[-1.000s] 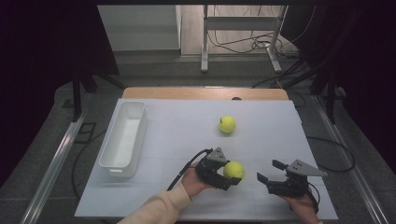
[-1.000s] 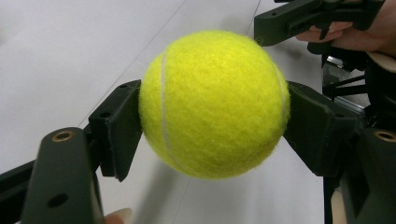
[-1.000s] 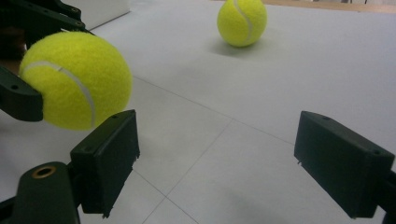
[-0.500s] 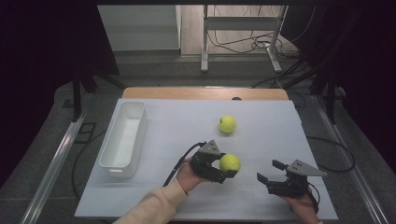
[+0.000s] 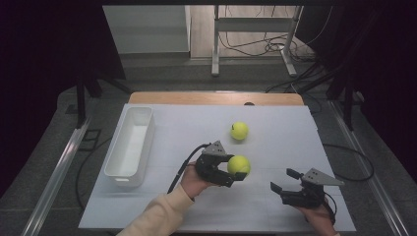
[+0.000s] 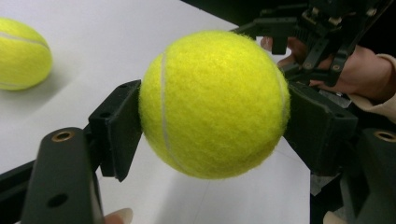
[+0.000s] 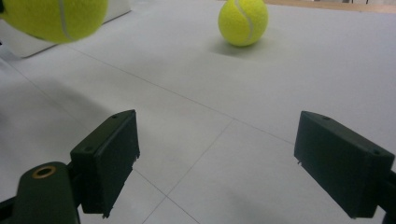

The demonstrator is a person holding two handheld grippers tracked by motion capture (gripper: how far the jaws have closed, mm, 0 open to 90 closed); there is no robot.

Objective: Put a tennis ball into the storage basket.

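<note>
We've got the left gripper (image 5: 231,171) clamped tight on one tennis ball (image 5: 238,165), held clear above the table (image 5: 275,206), probably headed for the white bin (image 5: 129,147), while the right gripper (image 5: 285,183) waits wide open, holding nothing.

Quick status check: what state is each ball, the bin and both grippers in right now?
Held tennis ball: clamped between the left gripper's fingers, off the table.
Second tennis ball: resting free on the table.
White bin: upright, empty.
Left gripper: shut on the ball.
Right gripper: open, holding nothing.
</note>
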